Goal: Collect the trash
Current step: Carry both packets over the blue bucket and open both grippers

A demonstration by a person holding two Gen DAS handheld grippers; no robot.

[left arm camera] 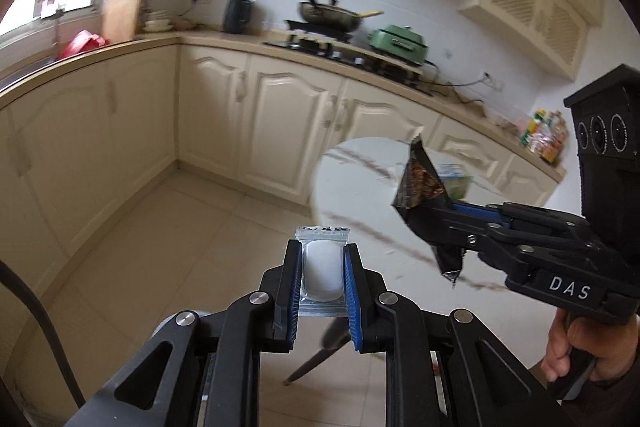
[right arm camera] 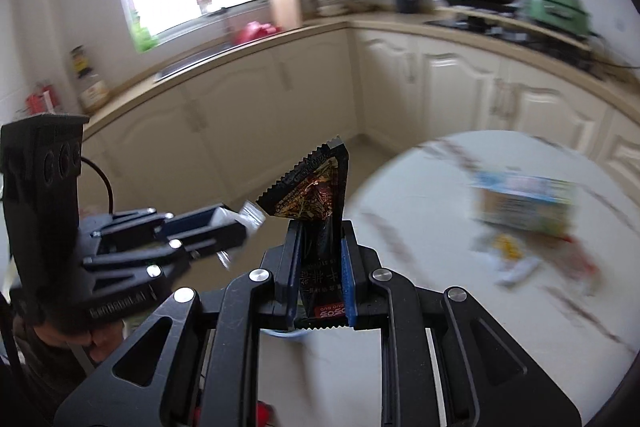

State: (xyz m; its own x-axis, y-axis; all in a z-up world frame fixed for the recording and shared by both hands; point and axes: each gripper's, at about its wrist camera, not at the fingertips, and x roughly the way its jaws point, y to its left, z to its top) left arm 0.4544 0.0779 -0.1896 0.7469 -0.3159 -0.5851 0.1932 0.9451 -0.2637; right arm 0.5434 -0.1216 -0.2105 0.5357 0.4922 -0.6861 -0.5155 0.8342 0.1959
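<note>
1. The left gripper (left arm camera: 323,277) is clamped on a clear sealed packet (left arm camera: 322,269) with a white oval puck inside. The packet stands upright between the blue pads, and its crimped top edge pokes out past the fingertips.
2. The right gripper (right arm camera: 320,269) is clamped on a black snack wrapper (right arm camera: 316,195). The wrapper's lower part is squeezed between the pads, and its torn, serrated top folds over above the fingertips.
3. In the left wrist view, the right gripper (left arm camera: 434,215) reaches in from the right, with a hand (left arm camera: 588,351) on its grip. The black wrapper hangs out at both ends of its closed jaws.
4. In the right wrist view, the left gripper (right arm camera: 240,223) comes in from the left. The clear packet's end shows just beyond its tips, close to the black wrapper.
5. Ahead of the right gripper and to its right is a round white table (right arm camera: 420,187) with dark veining.
6. A printed cardboard box (right arm camera: 524,207) lies on its side on that table; blur hides what it holds.
7. A few crumpled scraps of wrapper (right arm camera: 508,251) lie just in front of the box.
8. Beyond both tools, kitchen counters (left arm camera: 224,41) run along cream cabinets. A wok (left arm camera: 330,15) sits on the stove, and its contents cannot be made out.
</note>
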